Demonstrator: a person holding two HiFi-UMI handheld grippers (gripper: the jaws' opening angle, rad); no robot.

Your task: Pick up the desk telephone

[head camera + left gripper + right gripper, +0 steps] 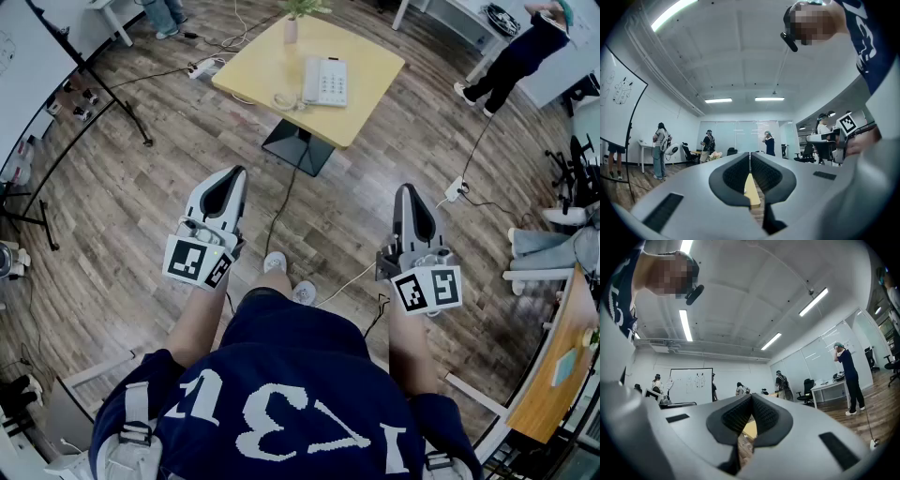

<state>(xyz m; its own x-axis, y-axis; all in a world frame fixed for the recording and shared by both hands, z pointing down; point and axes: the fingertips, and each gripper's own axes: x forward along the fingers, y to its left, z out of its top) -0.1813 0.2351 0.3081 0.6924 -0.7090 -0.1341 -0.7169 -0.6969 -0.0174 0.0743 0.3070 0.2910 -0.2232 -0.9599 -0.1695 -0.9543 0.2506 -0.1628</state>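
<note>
Two grey plastic grippers, the left gripper and the right gripper, are both clenched on nothing, side by side well short of the square yellow table. On that table lies the flat white telephone, with its coiled cord beside it.

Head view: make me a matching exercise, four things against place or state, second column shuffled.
1. desk telephone
2. power strip
3. vase
4. left tongs

A. on the floor, left of the yellow table
B. shut, empty, short of the table
C. lying flat on the table
D. upright at the table's far edge

Pairs: 1-C, 2-A, 3-D, 4-B
</note>
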